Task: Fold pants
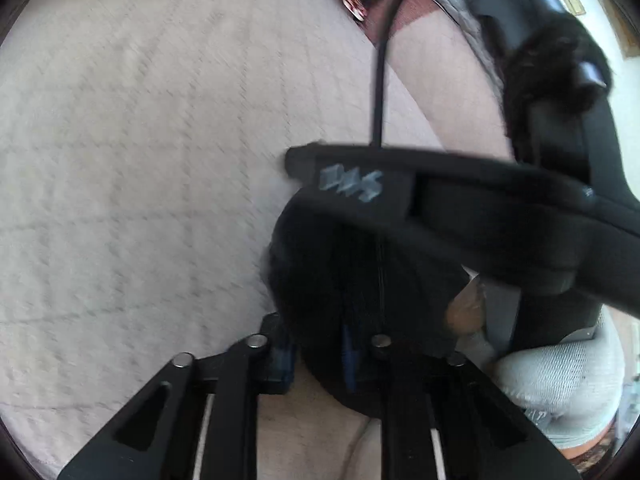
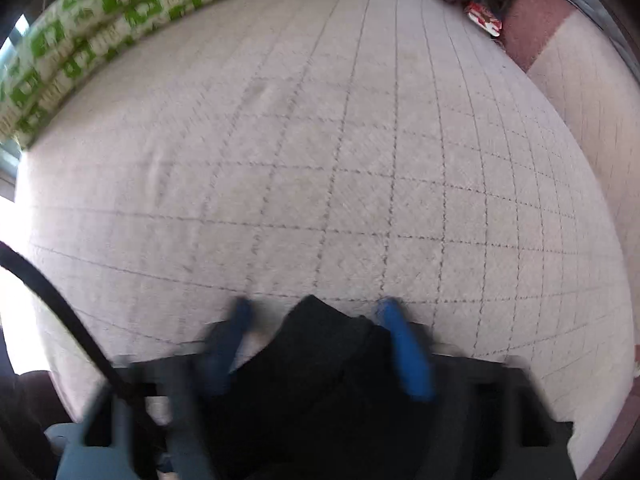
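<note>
Over the quilted bed (image 2: 320, 140), the black pants (image 2: 320, 360) bunch between both tools, the right hand-held gripper (image 2: 316, 312) standing wide around a peak of cloth, the left hand-held gripper (image 1: 316, 360) apparently pinching it just beside.

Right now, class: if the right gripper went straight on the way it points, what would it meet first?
Probably the dark pants already between the right gripper fingers; beyond that, only the quilted bed cover. Blur makes depth uncertain.
</note>
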The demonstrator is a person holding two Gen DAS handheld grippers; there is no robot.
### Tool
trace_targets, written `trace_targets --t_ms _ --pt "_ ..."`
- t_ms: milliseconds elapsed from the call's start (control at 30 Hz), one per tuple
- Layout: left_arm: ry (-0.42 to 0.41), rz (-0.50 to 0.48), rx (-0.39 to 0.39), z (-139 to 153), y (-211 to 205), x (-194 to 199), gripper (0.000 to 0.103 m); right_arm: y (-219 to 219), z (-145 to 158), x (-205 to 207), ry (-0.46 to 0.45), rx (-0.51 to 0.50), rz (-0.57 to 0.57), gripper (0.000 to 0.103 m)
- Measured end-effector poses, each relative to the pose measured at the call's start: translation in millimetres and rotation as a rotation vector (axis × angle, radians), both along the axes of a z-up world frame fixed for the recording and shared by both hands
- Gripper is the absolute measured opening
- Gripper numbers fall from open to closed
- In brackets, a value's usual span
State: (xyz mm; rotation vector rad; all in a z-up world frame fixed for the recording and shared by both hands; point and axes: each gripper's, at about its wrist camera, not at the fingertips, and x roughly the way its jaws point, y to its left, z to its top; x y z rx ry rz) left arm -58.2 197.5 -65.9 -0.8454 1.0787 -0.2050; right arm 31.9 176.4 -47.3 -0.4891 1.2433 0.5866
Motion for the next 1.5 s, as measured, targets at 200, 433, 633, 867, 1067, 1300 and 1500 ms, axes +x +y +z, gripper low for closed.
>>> trace_targets --t_ms 200,433,633,867,1067,1300,1500 --pt "-0.048 -0.074 -0.098 15.9 -25.3 -3.4 0.015 -47.6 33.2 -11.3 -0.092 0.045 -0.067 0.018" --pt "-0.117 -0.218 -0.064 48.0 -101.9 -4.8 0.015 -153.8 71.2 -25.0 -0.161 0.177 -0.259 0.018" --pt "-0.076 -0.310 0.001 32.0 -191.4 0.6 0.016 -250.2 56.9 -37.1 -0.146 0.266 -0.431 0.019" --pt "-0.083 -0.445 0.052 36.5 -235.6 -22.4 0.038 -373.0 27.0 -62.2 -0.178 0.366 -0.713 0.054" --pt "-0.172 -0.489 0.053 68.5 -187.2 -45.7 0.044 -428.9 44.4 -93.1 -0.268 0.419 -0.822 0.054" --pt "-0.158 -0.374 0.172 44.1 -148.3 -25.1 0.047 -393.6 51.0 -111.9 -0.202 0.628 -0.729 0.054" --pt "-0.134 -0.323 0.143 25.8 -123.8 -16.4 0.047 -350.1 9.6 -115.5 -0.082 0.622 -0.658 0.057"
